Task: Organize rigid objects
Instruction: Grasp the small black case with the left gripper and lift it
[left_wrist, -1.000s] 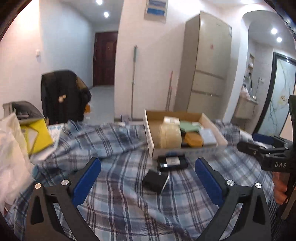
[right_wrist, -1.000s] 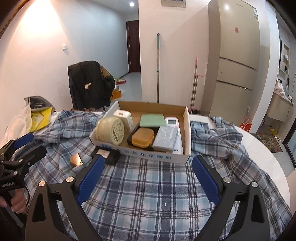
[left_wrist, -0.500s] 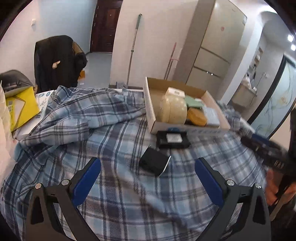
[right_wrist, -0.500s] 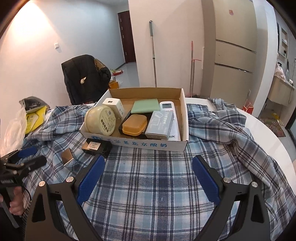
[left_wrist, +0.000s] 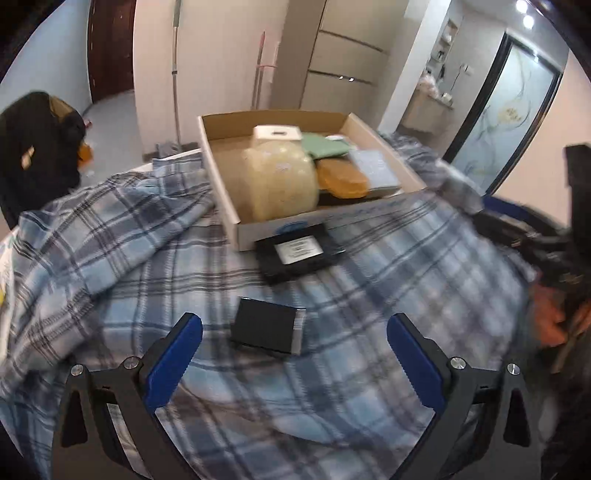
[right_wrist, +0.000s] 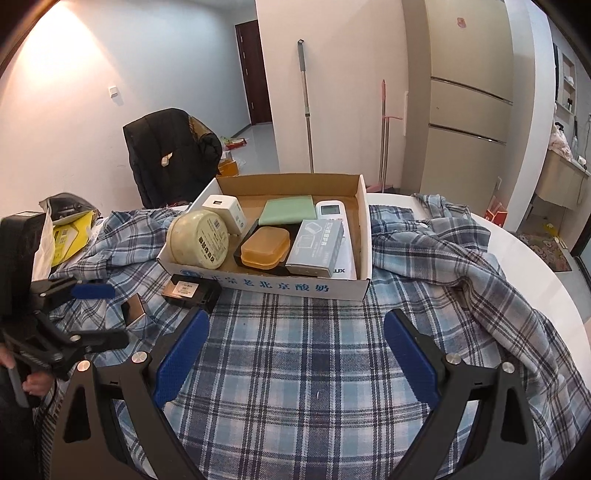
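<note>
My left claw (left_wrist: 293, 363), spread wide and empty, has the small black box (left_wrist: 266, 331) just above its gap at lower centre of the frame, long axis crosswise, nearer than my right claw (right_wrist: 295, 354), also spread

a black jacket (right_wrist: 171, 155) drapes a chair, a mop (right_wrist: 306, 103) leans on the wall beside a beige fridge (right_wrist: 465, 99).

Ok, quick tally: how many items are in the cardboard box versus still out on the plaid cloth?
In the cardboard box: 7 (tub, white adapter, green pad, remote, orange case, grey box, black tray)
On the plaid cloth: 2 (labelled black box, small black box)
Total: 9
</note>
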